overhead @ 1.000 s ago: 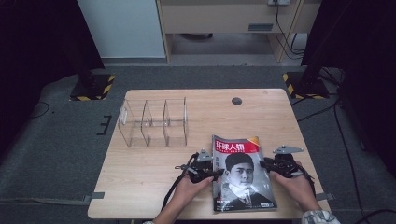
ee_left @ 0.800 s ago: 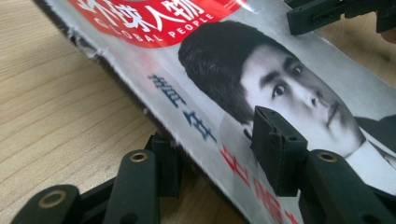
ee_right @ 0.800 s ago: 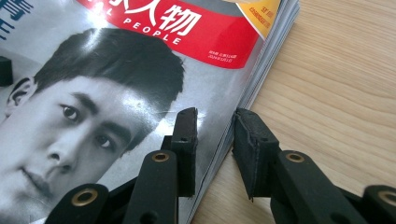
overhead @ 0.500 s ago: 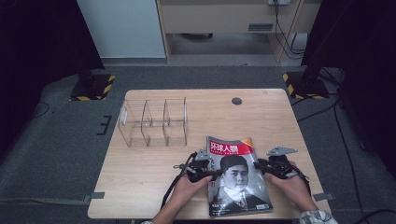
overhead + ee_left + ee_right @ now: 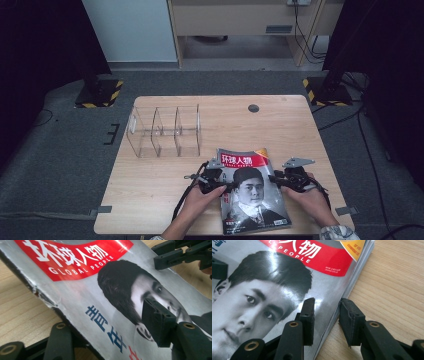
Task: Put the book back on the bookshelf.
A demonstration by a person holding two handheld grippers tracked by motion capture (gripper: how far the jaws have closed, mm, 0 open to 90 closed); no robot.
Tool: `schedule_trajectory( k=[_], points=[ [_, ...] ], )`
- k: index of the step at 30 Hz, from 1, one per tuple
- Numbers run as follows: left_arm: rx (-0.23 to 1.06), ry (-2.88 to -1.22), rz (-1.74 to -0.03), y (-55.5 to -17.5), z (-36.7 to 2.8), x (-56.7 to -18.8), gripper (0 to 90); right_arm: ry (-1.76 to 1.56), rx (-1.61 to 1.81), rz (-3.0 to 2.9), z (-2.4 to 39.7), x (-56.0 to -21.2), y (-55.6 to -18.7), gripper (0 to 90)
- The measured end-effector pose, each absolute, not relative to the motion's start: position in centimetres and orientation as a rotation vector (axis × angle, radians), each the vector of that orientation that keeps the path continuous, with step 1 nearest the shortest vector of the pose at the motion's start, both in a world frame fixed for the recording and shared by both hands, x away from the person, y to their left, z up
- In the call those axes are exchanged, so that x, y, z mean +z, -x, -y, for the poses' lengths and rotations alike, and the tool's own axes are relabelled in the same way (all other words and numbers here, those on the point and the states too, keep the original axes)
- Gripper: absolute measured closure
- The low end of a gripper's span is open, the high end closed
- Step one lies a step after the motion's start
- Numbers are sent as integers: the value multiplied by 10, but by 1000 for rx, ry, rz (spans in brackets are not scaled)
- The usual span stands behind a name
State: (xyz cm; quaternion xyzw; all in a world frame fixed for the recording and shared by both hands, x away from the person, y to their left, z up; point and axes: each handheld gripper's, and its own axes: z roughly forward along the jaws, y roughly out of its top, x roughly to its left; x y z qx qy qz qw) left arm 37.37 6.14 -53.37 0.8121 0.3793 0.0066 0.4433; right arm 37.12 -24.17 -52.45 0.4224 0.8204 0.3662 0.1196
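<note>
A magazine [image 5: 252, 195] with a red title band and a portrait cover lies on the wooden table [image 5: 150, 185] near its front edge. My left gripper [image 5: 220, 187] is at its spine side. In the left gripper view one jaw is under the magazine [image 5: 75, 290] and the other stands just over the cover; the left gripper [image 5: 105, 320] has just been opening. My right gripper [image 5: 280, 181] is at the page edge. In the right gripper view its jaws straddle that edge of the magazine [image 5: 274, 277] with a gap, and the right gripper [image 5: 327, 307] has opened a little further.
A clear acrylic organizer [image 5: 165, 130] with three compartments stands at the table's back left. A round cable hole [image 5: 253, 108] sits near the far edge. Bare wood lies left of the magazine and behind it. Yellow-black stand feet [image 5: 97, 95] rest on the floor beyond.
The magazine has shifted slightly left and toward the front edge, and both hands have followed it. The grippers stay at its two sides.
</note>
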Motion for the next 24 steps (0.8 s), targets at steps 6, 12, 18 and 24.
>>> schedule_trajectory(
  k=[6,12,18,24],
  points=[
    [66,-1996,-960,-375,-66,-531,535,-1221,1077,-2417,240,-524,-370,662],
    [71,-2002,-982,-377,-69,-533,586,-1209,1086,-2431,238,-524,-369,649],
    [51,-2010,-986,-377,-70,-533,575,-1253,1066,-2379,236,-525,-373,492],
    [14,-2006,-978,-380,-69,-533,439,-1261,1076,-2378,235,-528,-376,490]
  ],
)
